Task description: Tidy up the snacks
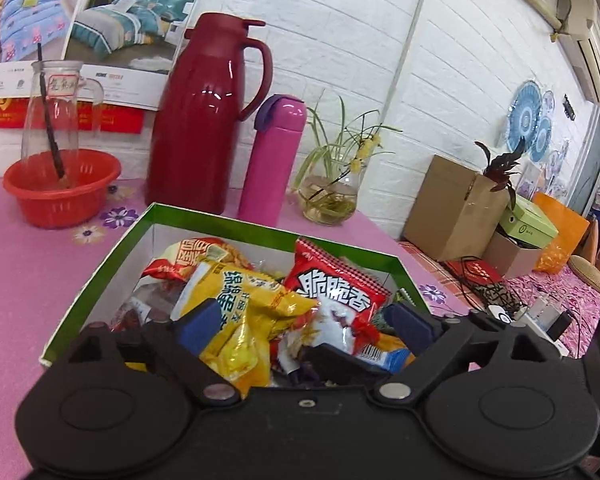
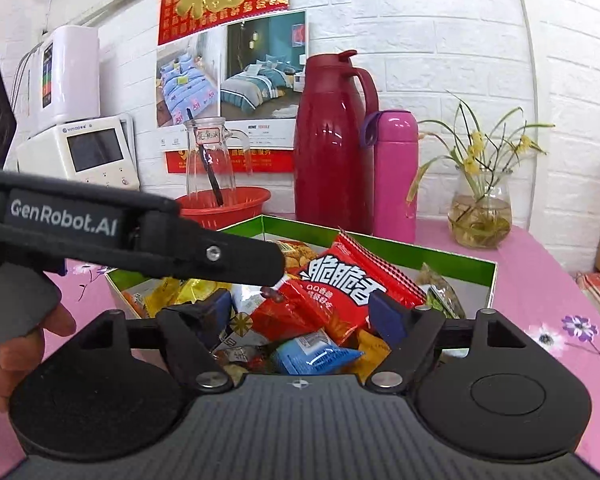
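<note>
Both sets of tongs, left gripper point(image 1: 300, 316) and right gripper point(image 2: 300, 312), gape wide and empty over the green box point(image 1: 100, 272), snacks heaped inside. Next: pick one packet, close cleanly.

The left matte black plastic claw point(image 1: 300, 322) has blue pads, two silver pivot screws and round raised discs on its base. The right matte black claw point(image 2: 302, 314) looks alike, with a ribbed grey top; white "GenRobot.AI" lettering marks the left one's side.
</note>
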Demonstrator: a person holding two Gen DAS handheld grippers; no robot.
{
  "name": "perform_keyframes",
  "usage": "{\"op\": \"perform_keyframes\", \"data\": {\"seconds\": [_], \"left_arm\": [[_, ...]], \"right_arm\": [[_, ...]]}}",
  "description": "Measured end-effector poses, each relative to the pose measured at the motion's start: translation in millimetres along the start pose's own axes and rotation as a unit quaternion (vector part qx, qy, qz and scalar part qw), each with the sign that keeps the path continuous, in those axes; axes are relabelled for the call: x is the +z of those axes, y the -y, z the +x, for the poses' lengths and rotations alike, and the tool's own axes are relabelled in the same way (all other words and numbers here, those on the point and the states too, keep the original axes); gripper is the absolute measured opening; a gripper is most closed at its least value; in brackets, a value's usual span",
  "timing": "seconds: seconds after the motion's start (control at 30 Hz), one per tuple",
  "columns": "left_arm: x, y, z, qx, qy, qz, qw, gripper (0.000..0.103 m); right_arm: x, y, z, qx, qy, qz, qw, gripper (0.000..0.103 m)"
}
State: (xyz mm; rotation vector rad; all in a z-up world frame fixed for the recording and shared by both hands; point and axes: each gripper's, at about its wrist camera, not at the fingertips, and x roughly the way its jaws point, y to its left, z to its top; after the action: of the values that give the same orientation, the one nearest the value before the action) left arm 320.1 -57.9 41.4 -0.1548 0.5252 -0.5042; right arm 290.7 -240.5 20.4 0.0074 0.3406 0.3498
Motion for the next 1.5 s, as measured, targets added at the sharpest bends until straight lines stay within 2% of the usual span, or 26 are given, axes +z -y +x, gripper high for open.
{"op": "perform_keyframes", "data": {"seconds": [0.13, 0.37, 0.73, 1.0, 1.27, 1.5], "left_arm": [[-1.1, 2.2, -11.2, 0.018, 0.006, -0.005, 0.9998, 0.103], [-9.2, 12.3, -57.5, 0.039, 0.021, -0.016, 0.9989, 0.103], [-47.2, 37.8, -110.1, 0.106, 0.007, 0.012, 0.9943, 0.103], [-68.2, 47.0, -120.6, 0.143, 0.001, 0.036, 0.9890, 0.103], [-74.0, 40.2, -123.9, 0.183, 0.001, 0.042, 0.9822, 0.103], [-79.2, 38.7, -122.5, 0.188, -0.007, 0.048, 0.9809, 0.103]], "right_arm": [[2.9, -4.1, -14.5, -0.011, 0.009, -0.004, 1.000, 0.103], [4.0, -14.3, -59.3, -0.039, 0.022, -0.001, 0.999, 0.103], [-7.6, -32.0, -108.0, -0.073, -0.023, 0.010, 0.997, 0.103], [-31.4, -38.9, -122.2, -0.086, -0.045, -0.001, 0.995, 0.103], [-33.1, -31.5, -129.6, -0.108, -0.043, 0.016, 0.993, 0.103], [-29.9, -39.2, -130.4, -0.101, -0.036, 0.012, 0.994, 0.103]]}}
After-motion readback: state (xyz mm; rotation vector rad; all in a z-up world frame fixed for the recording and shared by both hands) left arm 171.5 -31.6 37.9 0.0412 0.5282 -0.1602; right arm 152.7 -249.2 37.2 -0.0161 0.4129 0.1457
